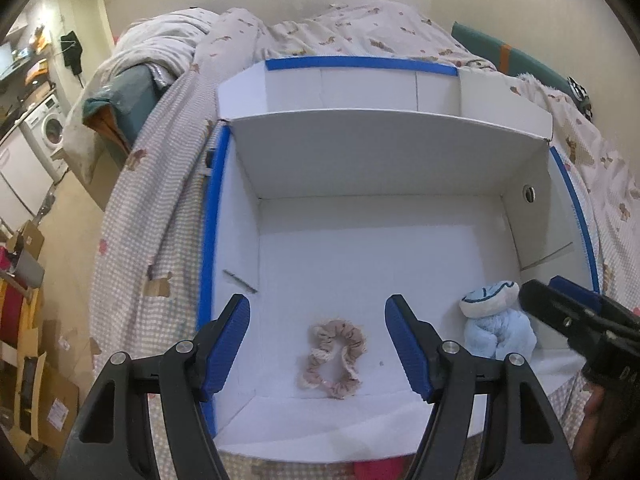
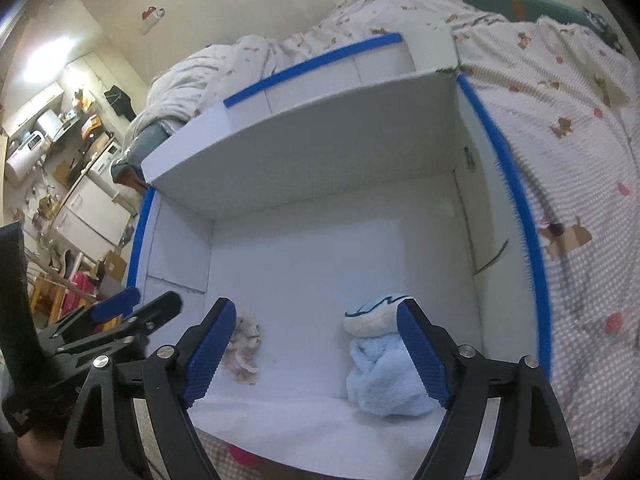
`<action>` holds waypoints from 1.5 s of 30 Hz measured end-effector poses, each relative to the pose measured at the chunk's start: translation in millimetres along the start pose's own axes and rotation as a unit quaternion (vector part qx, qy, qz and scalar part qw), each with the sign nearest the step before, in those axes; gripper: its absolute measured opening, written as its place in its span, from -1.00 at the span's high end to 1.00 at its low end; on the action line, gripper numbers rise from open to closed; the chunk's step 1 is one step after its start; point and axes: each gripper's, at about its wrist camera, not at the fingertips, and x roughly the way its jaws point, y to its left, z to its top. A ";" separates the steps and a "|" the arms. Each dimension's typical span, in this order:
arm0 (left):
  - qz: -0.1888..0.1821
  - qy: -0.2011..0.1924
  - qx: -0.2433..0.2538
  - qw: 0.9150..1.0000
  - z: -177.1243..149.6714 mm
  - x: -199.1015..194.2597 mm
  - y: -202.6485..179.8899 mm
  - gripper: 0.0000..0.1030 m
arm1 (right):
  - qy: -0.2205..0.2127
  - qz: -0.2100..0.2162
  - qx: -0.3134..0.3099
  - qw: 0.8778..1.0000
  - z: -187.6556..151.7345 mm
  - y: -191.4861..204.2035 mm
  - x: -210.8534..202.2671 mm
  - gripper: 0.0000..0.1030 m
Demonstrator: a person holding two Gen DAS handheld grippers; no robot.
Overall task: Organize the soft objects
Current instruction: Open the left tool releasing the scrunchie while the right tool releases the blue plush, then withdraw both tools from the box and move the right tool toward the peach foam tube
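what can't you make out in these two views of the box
- Scrunchie: in the right wrist view its left part is behind the right gripper's left finger; whole in the left wrist view.
- Blue plush: its right side is covered by the other finger; what it depicts is unclear in either view.
- Box: near wall is cut off by the left gripper.
- Right gripper in the left wrist view: its fingertips overlap, gap unseen.

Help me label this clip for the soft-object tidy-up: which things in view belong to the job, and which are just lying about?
Part of the job:
- pink scrunchie
- light blue plush toy
- white box holding both
- left tongs and right tongs, both open

Just lying about:
- patterned bedding
- washing machine
- cardboard boxes on the floor
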 end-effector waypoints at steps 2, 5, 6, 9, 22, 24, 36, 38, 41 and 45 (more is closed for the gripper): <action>0.001 0.000 0.007 1.000 -0.5 -5.3 2.9 -0.31 | -0.002 -0.001 0.005 1.000 -1.6 -2.3 -5.5 -0.70; 0.013 -0.010 0.014 1.000 -1.0 -16.2 6.8 -0.31 | -0.002 0.003 0.012 1.000 -3.7 -3.3 -12.8 -0.70; 0.015 -0.015 0.011 1.000 -1.6 -22.2 9.0 -0.31 | -0.001 0.008 0.012 1.000 -4.7 -2.5 -15.0 -0.70; 0.011 -0.019 0.005 1.000 -5.0 -34.4 15.6 -0.31 | 0.000 0.018 -0.001 1.000 -8.2 2.2 -23.4 -0.70; 0.015 -0.031 -0.005 0.999 -35.5 -67.5 31.9 -0.31 | -0.007 0.009 -0.009 1.000 -34.9 8.0 -50.1 -0.70; 0.014 -0.030 -0.011 0.999 -39.8 -70.3 33.4 -0.31 | -0.009 0.008 -0.003 1.000 -39.1 5.8 -54.7 -0.70; 0.018 -0.007 -0.057 0.998 -69.0 -71.1 47.8 -0.31 | -0.004 0.005 -0.017 1.000 -67.5 10.2 -65.3 -0.70; 0.027 -0.005 -0.065 0.998 -73.4 -69.6 51.5 -0.31 | 0.001 0.006 -0.020 1.000 -71.2 11.6 -63.7 -0.70; 0.034 0.008 -0.077 0.996 -79.7 -62.6 56.5 -0.31 | 0.008 0.003 -0.028 1.000 -75.5 14.7 -61.2 -0.70; 0.034 0.017 -0.085 0.996 -83.8 -58.1 58.6 -0.31 | 0.012 -0.001 -0.033 0.999 -76.5 16.7 -56.6 -0.70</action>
